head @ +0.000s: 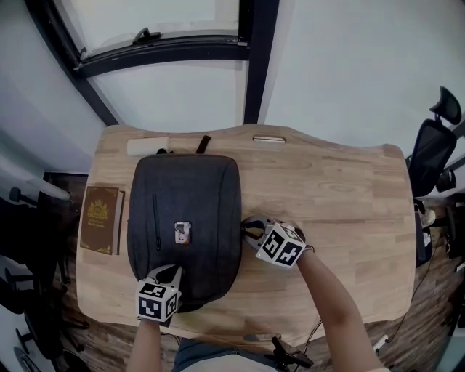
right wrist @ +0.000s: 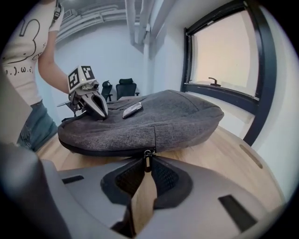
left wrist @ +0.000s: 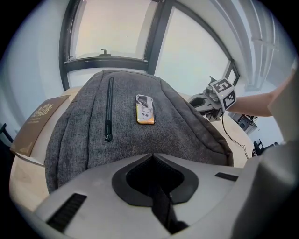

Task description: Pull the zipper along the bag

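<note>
right gripper (right wrist: 146, 164): narrow pinch on zipper pull (right wrist: 147, 161), thin hold, might slip off
left gripper (left wrist: 152, 156): jaws closed, bag (left wrist: 140, 140) might drag

Probably an office: swivel chairs (head: 432, 149), wooden desk (head: 341, 218), large window (head: 152, 14).

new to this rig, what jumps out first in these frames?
A grey backpack lies flat in the middle of the wooden table, with a brown book beside its left edge. The right gripper is at the backpack's right edge, jaws closed on the zipper pull. The left gripper, shut, sits on the backpack's near end.
</note>
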A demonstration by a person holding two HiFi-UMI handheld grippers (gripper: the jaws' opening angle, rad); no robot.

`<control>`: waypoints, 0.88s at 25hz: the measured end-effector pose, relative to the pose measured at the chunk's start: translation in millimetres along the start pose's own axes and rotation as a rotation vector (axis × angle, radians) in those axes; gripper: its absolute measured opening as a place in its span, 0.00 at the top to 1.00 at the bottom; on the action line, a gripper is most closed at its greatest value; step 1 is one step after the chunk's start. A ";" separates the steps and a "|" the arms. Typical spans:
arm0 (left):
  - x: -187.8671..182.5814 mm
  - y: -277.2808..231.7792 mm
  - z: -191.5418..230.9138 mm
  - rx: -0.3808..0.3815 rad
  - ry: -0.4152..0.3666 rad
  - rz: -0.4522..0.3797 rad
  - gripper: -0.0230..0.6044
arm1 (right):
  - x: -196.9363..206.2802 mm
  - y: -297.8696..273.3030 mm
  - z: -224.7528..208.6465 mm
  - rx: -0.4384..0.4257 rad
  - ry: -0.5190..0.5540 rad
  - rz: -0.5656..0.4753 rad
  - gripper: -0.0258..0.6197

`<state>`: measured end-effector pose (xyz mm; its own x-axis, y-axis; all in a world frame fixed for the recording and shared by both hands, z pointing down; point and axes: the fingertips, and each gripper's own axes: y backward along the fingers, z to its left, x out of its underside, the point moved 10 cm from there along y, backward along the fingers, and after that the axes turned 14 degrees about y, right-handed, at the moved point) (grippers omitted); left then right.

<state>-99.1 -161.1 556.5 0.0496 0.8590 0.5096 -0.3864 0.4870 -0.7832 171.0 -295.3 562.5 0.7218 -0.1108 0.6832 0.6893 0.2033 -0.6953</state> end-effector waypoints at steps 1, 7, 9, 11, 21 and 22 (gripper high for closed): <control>-0.1 -0.1 0.1 0.000 0.000 -0.001 0.94 | 1.3 1.7 0.2 0.009 -0.033 -0.011 0.81; 1.6 -1.0 -0.8 -0.007 -0.006 -0.008 0.94 | 3.1 13.3 4.6 0.057 -0.237 -0.018 0.87; 2.0 -0.7 -1.4 -0.010 -0.010 -0.010 0.94 | 3.2 20.0 8.5 0.107 -0.251 -0.024 0.87; 1.7 -0.8 -1.0 -0.013 -0.013 -0.013 0.94 | 1.6 22.5 10.7 0.132 -0.238 -0.021 0.87; -1.0 -4.8 4.4 0.023 0.069 0.012 0.94 | -0.2 15.5 7.0 0.078 -0.156 0.078 0.87; -0.9 -4.9 4.6 0.023 0.080 0.009 0.94 | 0.0 16.5 7.0 0.064 -0.148 0.092 0.87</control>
<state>-101.5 -165.0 561.5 0.1188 0.8737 0.4717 -0.4078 0.4761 -0.7791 181.9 -285.1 552.6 0.7612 0.0547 0.6462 0.6122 0.2680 -0.7439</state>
